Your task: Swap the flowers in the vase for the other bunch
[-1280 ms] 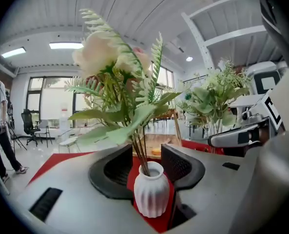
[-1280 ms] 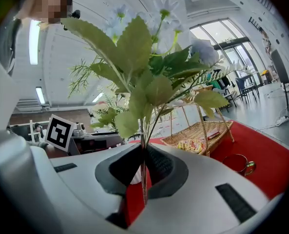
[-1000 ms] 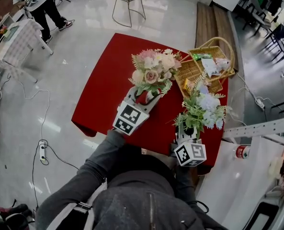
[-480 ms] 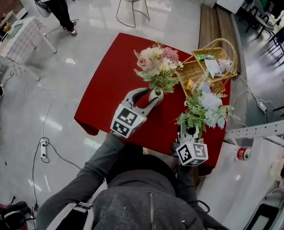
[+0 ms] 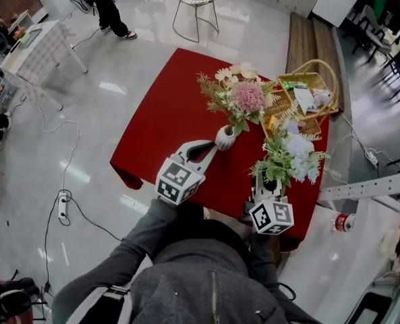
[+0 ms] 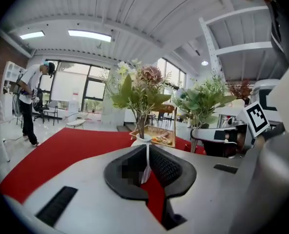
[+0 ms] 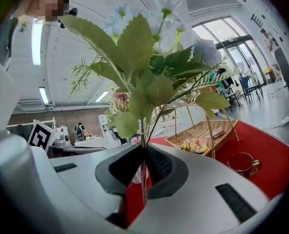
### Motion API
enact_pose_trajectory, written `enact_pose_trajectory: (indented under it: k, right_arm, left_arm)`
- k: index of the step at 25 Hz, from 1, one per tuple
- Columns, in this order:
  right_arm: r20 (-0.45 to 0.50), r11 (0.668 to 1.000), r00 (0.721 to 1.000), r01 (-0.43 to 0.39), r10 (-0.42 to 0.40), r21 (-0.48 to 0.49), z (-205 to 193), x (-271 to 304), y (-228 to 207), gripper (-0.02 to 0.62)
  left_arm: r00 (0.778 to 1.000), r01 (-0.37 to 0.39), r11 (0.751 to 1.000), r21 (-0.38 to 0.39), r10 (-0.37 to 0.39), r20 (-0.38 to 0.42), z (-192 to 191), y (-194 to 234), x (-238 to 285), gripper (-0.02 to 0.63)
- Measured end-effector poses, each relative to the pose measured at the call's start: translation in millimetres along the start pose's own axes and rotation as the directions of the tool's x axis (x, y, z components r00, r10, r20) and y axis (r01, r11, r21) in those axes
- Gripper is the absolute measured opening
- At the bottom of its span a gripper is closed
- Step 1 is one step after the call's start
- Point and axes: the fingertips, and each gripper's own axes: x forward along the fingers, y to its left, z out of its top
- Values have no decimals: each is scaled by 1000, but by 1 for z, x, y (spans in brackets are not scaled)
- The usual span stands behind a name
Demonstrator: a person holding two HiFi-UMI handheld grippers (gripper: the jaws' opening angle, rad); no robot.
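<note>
The left gripper (image 5: 212, 148) reaches forward over the red table (image 5: 162, 106), nearly level. Its jaws have just been closing and now stand almost together on nothing, their tips just short of the white vase (image 5: 225, 138) that holds the pink bunch (image 5: 245, 96). The right gripper (image 7: 143, 152), near the table's front edge, clamps the stems of the blue-and-white bunch (image 5: 291, 155) upright. From the head view, leaves hide the right jaws; in the left gripper view, the jaws cover the vase's base.
</note>
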Motion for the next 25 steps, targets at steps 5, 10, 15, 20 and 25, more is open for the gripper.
enact_pose_trajectory:
  k: [5, 10, 15, 20, 25]
  right_arm:
    - [6, 1000, 1000, -15, 15, -14, 2, 1, 7, 29]
    - [27, 999, 999, -25, 26, -22, 9, -1, 13, 29]
    - [61, 999, 998, -16, 19, -46, 19, -6, 17, 29]
    - [71, 998, 997, 4, 0, -60, 22, -12, 15, 29]
    - [71, 997, 997, 36, -31, -68, 23, -16, 11, 29]
  left_arm:
    - [1000, -11, 997, -80, 13, 24, -5, -11, -24, 9]
    - [999, -21, 995, -100, 24, 37, 0, -23, -43, 9]
    - [998, -23, 995, -95, 28, 55, 5, -29, -51, 9]
    - [998, -29, 995, -96, 33, 46, 0, -31, -54, 9]
    - [999, -34, 994, -103, 37, 31, -5, -29, -55, 9]
